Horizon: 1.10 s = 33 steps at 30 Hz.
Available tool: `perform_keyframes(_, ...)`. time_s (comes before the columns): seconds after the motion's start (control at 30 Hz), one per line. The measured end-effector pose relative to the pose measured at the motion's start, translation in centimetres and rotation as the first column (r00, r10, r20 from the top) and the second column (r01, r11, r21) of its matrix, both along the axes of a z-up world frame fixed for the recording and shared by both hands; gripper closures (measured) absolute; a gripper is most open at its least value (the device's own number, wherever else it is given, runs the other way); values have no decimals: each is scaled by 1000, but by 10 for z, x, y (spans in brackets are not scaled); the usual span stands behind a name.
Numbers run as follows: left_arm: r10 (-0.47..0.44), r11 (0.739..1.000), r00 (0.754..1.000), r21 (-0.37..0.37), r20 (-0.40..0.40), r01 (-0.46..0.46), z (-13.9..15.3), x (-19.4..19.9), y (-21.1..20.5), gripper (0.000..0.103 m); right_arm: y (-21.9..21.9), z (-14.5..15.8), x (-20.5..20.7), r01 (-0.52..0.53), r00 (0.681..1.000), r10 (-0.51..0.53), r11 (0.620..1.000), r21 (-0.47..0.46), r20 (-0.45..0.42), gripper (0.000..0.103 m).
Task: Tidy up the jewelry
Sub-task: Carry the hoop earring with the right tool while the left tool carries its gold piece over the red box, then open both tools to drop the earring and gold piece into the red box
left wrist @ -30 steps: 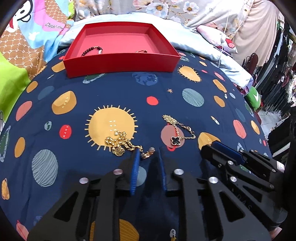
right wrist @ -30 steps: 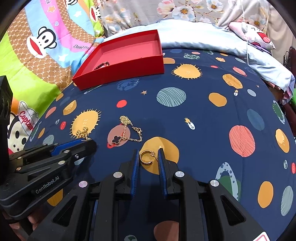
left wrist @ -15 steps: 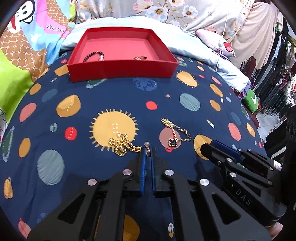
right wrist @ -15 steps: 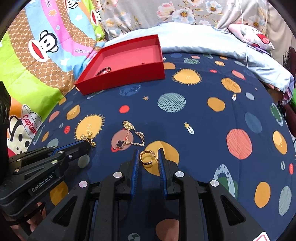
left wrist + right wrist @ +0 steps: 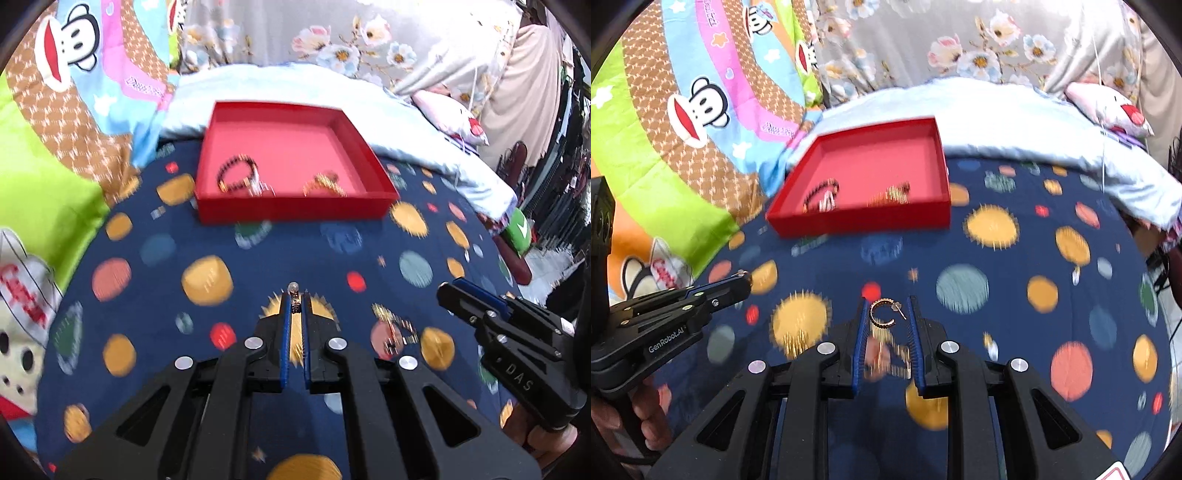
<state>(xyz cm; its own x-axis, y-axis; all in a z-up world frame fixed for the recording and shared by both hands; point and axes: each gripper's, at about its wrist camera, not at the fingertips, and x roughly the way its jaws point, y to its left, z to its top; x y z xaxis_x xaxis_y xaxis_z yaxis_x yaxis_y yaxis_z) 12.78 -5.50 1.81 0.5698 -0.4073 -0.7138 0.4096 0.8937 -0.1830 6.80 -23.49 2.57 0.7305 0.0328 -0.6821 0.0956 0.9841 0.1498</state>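
while both loads hang above the navy planet-print bedspread, our left gripper pinches a limp gold chain's clasp end; our right gripper cradles a stiff, light gold hoop earring, short of the shallow red cardboard tray.

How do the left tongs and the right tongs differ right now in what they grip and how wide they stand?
The left tongs are shut almost flat on a gold chain, its bead end poking past the tips; the right tongs stand wider, clamping a gold hoop earring. The chain is mostly hidden by the tongs; the hoop shows whole. Both point toward the red tray.
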Motion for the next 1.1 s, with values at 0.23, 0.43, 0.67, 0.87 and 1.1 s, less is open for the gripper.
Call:
perform_keyframes(0.23,29,1000,997,6,67,-29,23,47,0,99,-12,21,51,-3,999,3,1000,-12,52,84)
perform_keyframes(0.43,41,999,994,13,105,-42,32,87,-10,99,-25,29,100,-4,997,4,1000,-8,72,84)
perform_keyframes(0.67,54,998,991,22,120,-57,32,135,-26,99,-34,28,152,-11,996,11,1000,0,84,84)
perform_keyframes(0.87,81,997,993,7,83,-82,23,181,-34,99,-43,22,192,-6,998,6,1000,8,65,84)
perform_keyframes(1.1,98,995,992,24,80,-100,15,210,-44,99,-49,6,218,-6,999,6,1000,12,38,84)
